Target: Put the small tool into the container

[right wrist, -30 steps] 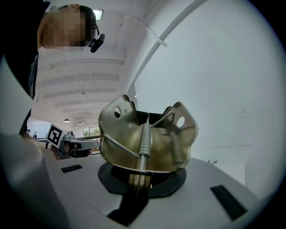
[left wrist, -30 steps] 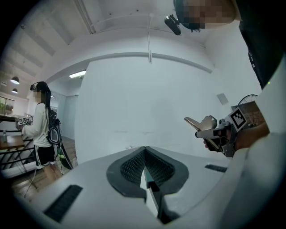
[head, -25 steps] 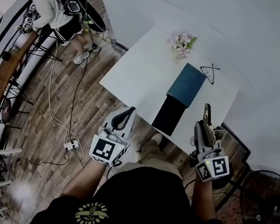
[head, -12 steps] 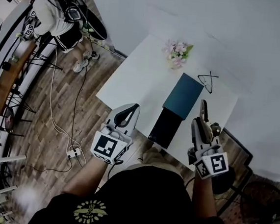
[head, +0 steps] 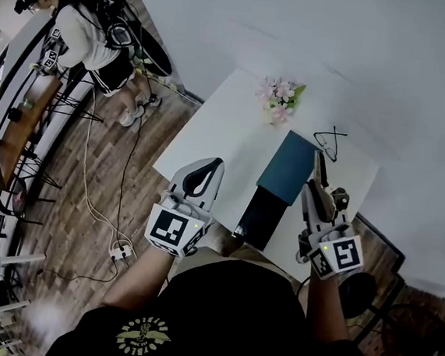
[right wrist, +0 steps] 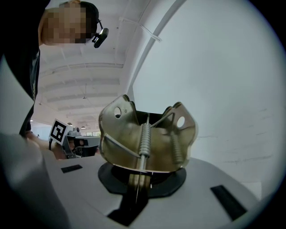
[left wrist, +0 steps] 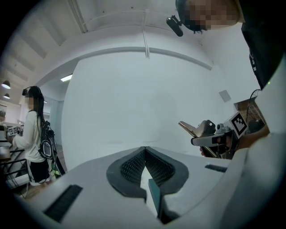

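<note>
My right gripper (right wrist: pixel 140 176) is nearly shut, its pads pinching the metal spring tool (right wrist: pixel 147 138) — held in the air just right of the teal box (head: pixel 290 166) on the white table (head: pixel 227 135). My left gripper (left wrist: pixel 144 152) is closed on nothing, by the table's near-left edge. A black box (head: pixel 264 215) touches the teal one's near end — flowers (head: pixel 280 93) stand farther off.
</note>
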`<act>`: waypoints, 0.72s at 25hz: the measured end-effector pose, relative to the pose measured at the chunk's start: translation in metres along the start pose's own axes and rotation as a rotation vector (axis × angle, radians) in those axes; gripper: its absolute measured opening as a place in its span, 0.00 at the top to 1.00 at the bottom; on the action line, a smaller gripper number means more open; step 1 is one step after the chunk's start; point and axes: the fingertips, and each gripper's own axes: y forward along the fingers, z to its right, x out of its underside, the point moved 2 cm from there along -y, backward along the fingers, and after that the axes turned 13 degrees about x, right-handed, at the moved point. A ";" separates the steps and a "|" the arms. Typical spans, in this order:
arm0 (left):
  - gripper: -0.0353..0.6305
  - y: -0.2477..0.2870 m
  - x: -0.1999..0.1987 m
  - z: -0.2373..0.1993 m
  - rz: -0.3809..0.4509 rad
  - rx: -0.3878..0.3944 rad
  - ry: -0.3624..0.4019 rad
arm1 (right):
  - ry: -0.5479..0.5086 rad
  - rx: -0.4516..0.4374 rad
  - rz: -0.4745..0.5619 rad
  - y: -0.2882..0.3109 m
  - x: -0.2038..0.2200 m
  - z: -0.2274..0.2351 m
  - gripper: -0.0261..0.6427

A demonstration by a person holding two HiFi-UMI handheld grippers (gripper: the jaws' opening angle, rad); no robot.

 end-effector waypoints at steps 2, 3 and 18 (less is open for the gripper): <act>0.94 0.007 -0.001 -0.001 0.003 0.022 0.004 | 0.034 0.003 0.007 0.004 -0.006 0.002 0.90; 0.94 0.010 -0.001 -0.001 0.003 0.035 0.007 | 0.049 0.008 0.007 0.005 -0.007 0.003 0.90; 0.94 0.040 0.006 -0.038 -0.016 0.359 -0.002 | 0.125 0.351 -0.012 -0.009 0.009 -0.015 0.90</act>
